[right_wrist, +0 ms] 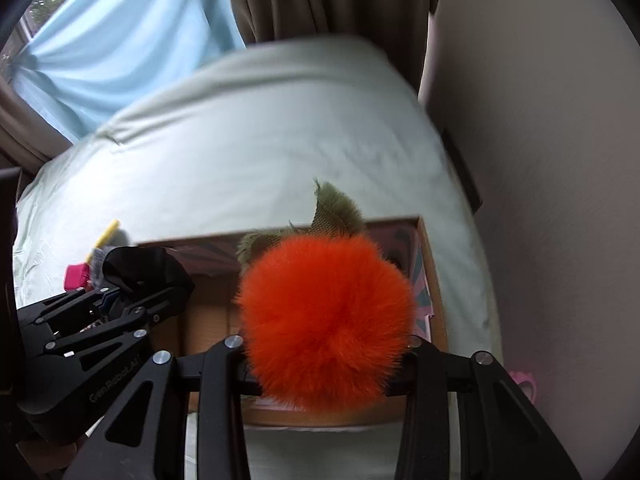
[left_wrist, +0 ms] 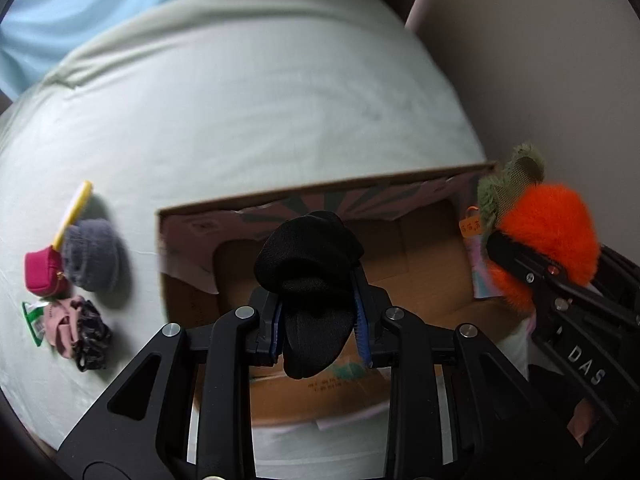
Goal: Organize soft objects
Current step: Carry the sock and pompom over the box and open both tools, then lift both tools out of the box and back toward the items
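My left gripper (left_wrist: 318, 322) is shut on a rolled black sock (left_wrist: 310, 264), held over the open cardboard box (left_wrist: 320, 196) on the pale green bed. The orange fluffy plush with green leaves (right_wrist: 326, 320) is pinched in my right gripper (right_wrist: 326, 372), whose fingertips are hidden by the fur. In the left wrist view that orange plush (left_wrist: 548, 232) hangs at the box's right end. In the right wrist view the left gripper with the black sock (right_wrist: 148, 270) sits to the left over the box (right_wrist: 434, 288).
Left of the box on the bed sheet (left_wrist: 240, 100) lie a grey knitted roll (left_wrist: 93, 254), a pink pouch (left_wrist: 42, 272), a yellow comb (left_wrist: 74, 212) and a pink and black fabric bundle (left_wrist: 80, 330). A wall (right_wrist: 540, 160) runs along the right; curtains hang at the back.
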Available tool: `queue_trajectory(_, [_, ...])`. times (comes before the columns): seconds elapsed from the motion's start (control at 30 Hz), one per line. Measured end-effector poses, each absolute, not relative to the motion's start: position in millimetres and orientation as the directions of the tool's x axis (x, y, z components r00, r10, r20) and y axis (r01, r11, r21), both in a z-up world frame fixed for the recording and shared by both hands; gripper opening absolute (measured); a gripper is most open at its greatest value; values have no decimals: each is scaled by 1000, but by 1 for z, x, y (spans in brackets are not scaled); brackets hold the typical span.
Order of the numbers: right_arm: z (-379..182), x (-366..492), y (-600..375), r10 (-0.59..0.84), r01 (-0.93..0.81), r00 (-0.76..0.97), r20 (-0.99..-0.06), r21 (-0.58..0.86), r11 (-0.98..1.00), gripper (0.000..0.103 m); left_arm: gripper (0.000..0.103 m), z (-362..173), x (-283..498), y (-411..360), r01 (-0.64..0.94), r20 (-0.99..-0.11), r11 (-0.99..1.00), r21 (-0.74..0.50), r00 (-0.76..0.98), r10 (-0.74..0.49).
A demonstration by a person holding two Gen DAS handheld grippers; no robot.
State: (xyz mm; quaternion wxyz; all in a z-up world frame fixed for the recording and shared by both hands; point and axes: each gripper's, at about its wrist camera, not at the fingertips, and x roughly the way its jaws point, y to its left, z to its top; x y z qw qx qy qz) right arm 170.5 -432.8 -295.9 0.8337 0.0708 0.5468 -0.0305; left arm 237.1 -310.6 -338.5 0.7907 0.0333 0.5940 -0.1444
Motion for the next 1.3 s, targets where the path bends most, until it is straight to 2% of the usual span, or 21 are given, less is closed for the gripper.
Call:
queue_trajectory(0.23, [-349, 205, -447, 60, 128, 277, -959, 99, 987, 35, 24, -404, 266, -330, 241, -984, 966, -91, 128, -125])
queue_trajectory(0.47, [-377, 222, -446, 116, 155, 203, -972, 149, 977, 38, 27, -432, 263, -339, 257, -996, 966, -32, 76, -53])
queue_trajectory(0.5, [-379, 222, -447, 121, 169, 201, -972, 156, 973, 44, 44, -432, 263, -340, 265, -996, 964, -22, 74, -43])
queue_trajectory(0.53, [-381, 224, -448, 124, 178, 202, -971, 161, 971, 53, 87, -433, 262, -341, 276, -997, 961, -10, 75, -31])
queue_trajectory(0.57, [-381, 225, -449, 123, 192, 207, -971, 164, 968, 63, 103, -433, 261, -342, 287, -996, 958, 7, 82, -18])
queue_trajectory(0.6, [-381, 225, -449, 124, 199, 218, -968, 169, 965, 92, 103, -432, 259, -342, 293, -994, 956, 7, 105, -25])
queue_trajectory(0.63, [-381, 225, -449, 126, 205, 232, -964, 175, 963, 103, 103, -433, 258, -340, 288, -994, 958, -5, 102, -36])
queue_trajectory(0.77, [-382, 224, -447, 129, 198, 227, -965, 175, 964, 103, 103, -438, 256, -336, 243, -994, 967, -68, 70, -88])
queue_trajectory(0.97, [-381, 222, -447, 139, 195, 239, -961, 188, 963, 103, 103, -431, 249, -340, 283, -993, 958, -42, 91, -71])
queue_trajectory(1.3, [-337, 206, -436, 127, 158, 305, -944, 182, 971, 103, 103, -374, 220, -322, 291, -978, 955, -61, 173, -115])
